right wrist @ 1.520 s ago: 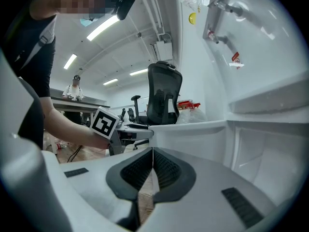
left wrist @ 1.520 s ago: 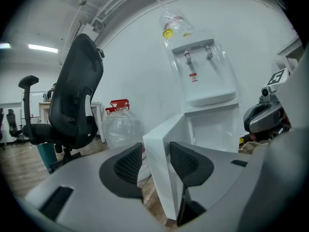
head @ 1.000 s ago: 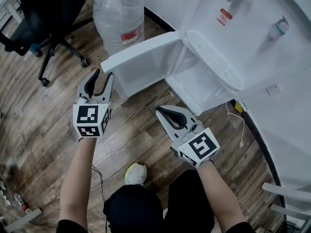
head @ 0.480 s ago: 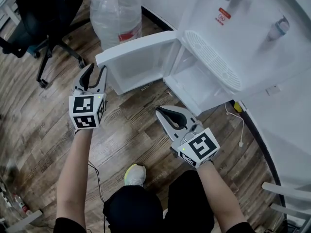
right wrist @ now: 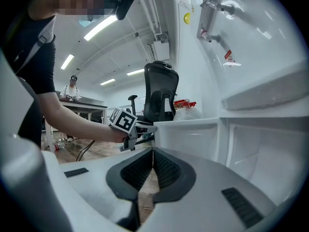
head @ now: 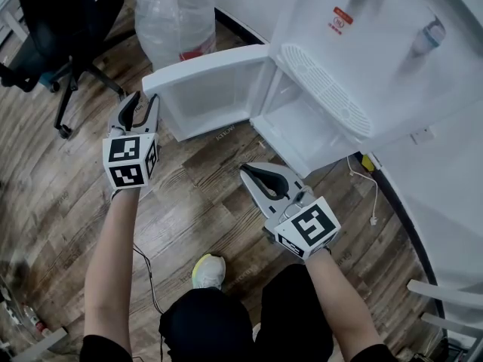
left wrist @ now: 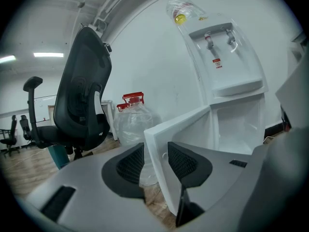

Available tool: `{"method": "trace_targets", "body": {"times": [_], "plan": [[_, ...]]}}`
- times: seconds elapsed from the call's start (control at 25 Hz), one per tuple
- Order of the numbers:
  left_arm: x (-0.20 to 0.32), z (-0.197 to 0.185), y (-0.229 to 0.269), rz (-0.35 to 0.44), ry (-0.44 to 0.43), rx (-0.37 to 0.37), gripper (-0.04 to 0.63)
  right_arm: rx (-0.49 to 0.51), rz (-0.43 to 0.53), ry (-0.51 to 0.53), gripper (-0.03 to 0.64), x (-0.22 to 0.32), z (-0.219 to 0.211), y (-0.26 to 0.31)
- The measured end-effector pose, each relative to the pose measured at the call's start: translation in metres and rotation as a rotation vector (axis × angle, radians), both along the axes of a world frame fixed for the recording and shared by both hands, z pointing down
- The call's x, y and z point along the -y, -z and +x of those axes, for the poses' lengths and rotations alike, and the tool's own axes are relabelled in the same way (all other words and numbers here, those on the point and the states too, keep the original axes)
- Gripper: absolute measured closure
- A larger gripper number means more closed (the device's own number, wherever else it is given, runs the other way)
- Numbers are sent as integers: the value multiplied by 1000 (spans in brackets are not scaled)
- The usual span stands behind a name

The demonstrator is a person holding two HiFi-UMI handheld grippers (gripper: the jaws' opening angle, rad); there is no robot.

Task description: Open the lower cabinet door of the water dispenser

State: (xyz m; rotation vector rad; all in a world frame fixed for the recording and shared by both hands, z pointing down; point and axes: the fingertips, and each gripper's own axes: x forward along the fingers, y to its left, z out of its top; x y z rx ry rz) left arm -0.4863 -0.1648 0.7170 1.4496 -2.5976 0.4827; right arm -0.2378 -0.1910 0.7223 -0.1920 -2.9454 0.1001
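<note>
The white water dispenser [head: 377, 44] stands at the upper right of the head view. Its lower cabinet door [head: 207, 70] is swung wide to the left, so the empty white compartment [head: 302, 127] shows. My left gripper [head: 143, 98] is at the door's free end, and the door's edge [left wrist: 155, 139] stands between its pads [left wrist: 181, 161], gripped. My right gripper [head: 243, 170] hangs over the wood floor in front of the compartment, shut and empty. In the right gripper view its jaws [right wrist: 152, 151] meet with nothing between them.
A large clear water bottle [head: 173, 21] with a red cap stands just behind the open door. A black office chair [head: 60, 13] is at the upper left. A white cable [head: 373, 194] lies on the floor right of the dispenser. My shoe [head: 207, 270] is below.
The left gripper has moved left and slightly away, and the door has swung further open with it. The right gripper has stayed put.
</note>
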Motion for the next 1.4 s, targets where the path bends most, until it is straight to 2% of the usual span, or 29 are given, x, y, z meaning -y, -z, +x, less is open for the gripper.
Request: {"method": "trace_targets", "body": {"times": [0.52, 0.96, 1.12, 1.4], "plan": [[0, -5, -4, -64, 21, 47, 429, 6, 7, -20, 591, 5, 18, 4], [-13, 31, -6, -76, 14, 33, 444, 25, 18, -66, 591, 14, 51, 14], [-8, 55, -5, -74, -22, 18, 477, 28, 20, -81, 591, 16, 64, 19], [15, 122, -4, -66, -169, -27, 529, 44, 7, -117, 591, 26, 85, 25]]}}
